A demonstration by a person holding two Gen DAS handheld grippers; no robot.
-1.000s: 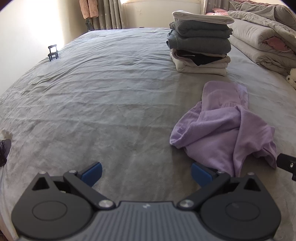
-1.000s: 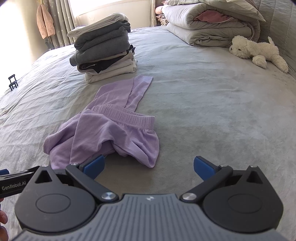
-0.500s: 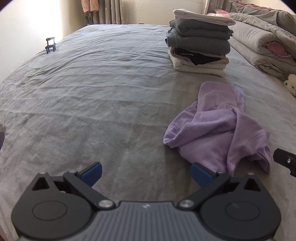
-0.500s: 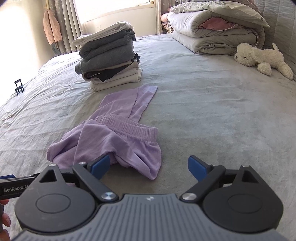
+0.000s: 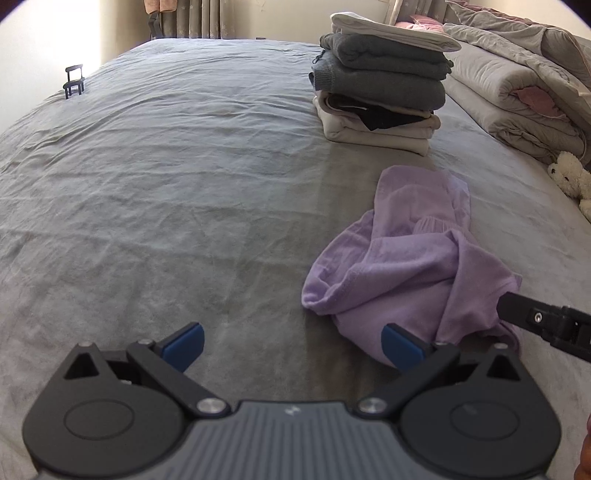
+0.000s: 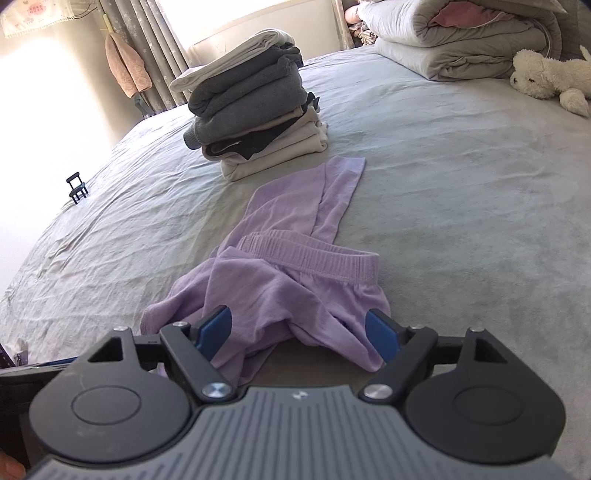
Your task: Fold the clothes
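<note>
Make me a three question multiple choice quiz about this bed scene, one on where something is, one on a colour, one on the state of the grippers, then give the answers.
1. Where does the plush toy lie?
A. on the folded stack
B. on the bed near the rolled duvet
C. on the purple pants

2. What colour are the unfolded pants?
A. light purple
B. dark grey
C. cream

3. How do the two grippers stand?
A. both shut on cloth
B. one shut, one open
C. both open, holding nothing

Answers:
1 B: the plush toy rests on the bed beside the rolled duvet, apart from the folded stack.
2 A: the pants are light purple.
3 C: the left gripper and the right gripper have spread pads with no cloth clamped.
</note>
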